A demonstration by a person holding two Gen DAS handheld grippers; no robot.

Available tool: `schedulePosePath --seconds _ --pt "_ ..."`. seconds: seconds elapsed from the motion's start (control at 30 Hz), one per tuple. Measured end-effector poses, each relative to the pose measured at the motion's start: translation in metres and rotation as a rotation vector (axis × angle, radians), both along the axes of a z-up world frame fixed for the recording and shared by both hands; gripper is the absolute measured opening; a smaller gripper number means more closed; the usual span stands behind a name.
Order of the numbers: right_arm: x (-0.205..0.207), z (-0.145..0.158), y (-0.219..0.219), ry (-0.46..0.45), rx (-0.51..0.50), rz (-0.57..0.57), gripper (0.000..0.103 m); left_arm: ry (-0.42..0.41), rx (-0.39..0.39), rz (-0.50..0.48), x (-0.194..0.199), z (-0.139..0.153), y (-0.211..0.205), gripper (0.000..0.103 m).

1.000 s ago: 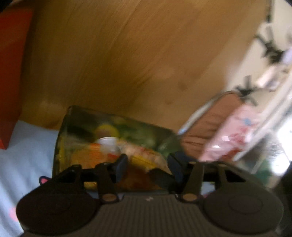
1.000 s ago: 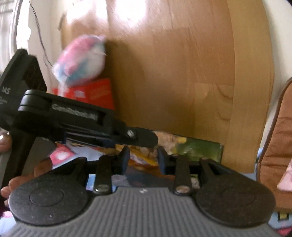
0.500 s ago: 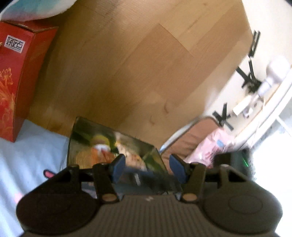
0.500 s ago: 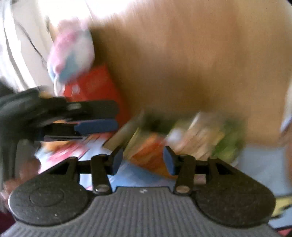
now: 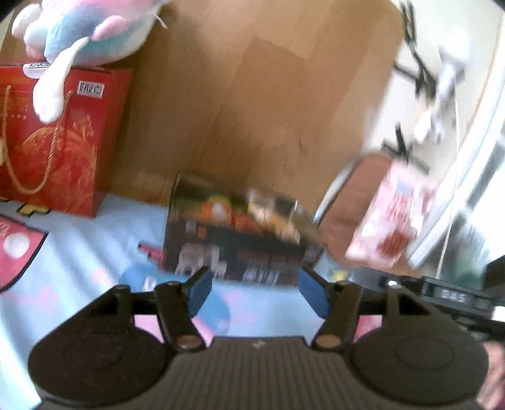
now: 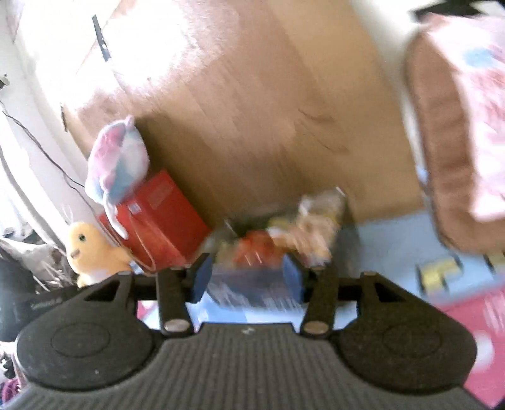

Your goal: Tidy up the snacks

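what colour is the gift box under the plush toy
Red with gold patterning and a gold rope handle: the gift box shows best in the left wrist view, under the plush toy.

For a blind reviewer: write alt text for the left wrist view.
The left tool is open and empty, pointing at a blurred dark snack box standing on a light blue sheet against a wooden board. A red gift box with a plush toy on top stands at left.

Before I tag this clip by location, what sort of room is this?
Probably a bedroom: a printed bedsheet against a wooden headboard, a plush toy on a red gift box, and a pillow.
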State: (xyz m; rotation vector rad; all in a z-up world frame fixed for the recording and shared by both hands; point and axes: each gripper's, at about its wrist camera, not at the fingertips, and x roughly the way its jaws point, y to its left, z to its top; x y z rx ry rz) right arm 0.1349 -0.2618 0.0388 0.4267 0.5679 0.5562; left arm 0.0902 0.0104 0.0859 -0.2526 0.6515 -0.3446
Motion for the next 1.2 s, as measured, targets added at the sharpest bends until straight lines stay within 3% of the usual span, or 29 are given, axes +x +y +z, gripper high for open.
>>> schedulePosePath --seconds 0.1,0.2,0.3,0.43,0.83,1.1,1.2 --pt "-0.033 -0.019 -0.001 0.043 -0.035 -0.053 0.053 0.011 0.077 0.027 -0.026 -0.011 -0.013 0.083" --pt "-0.063 -0.029 -0.002 0.058 -0.056 -0.079 0.053 0.000 0.115 0.038 -0.050 -0.013 -0.017 0.092" --pt "-0.096 -0.032 -0.002 0.053 -0.073 -0.111 0.065 -0.016 0.150 0.059 -0.071 -0.009 -0.018 0.102" --pt "-0.126 -0.038 0.000 0.053 -0.046 -0.120 0.077 -0.012 0.192 0.090 -0.096 -0.002 -0.020 0.103" --pt "-0.205 -0.041 0.011 0.067 0.020 -0.065 0.078 -0.070 0.292 0.194 -0.182 0.014 -0.017 0.103" --pt "-0.230 -0.040 0.008 0.031 0.004 -0.077 0.081 -0.112 0.319 0.263 -0.188 0.014 -0.021 0.103" --pt "-0.226 -0.043 0.002 0.034 0.002 -0.099 0.081 -0.115 0.371 0.264 -0.178 0.007 -0.031 0.103"
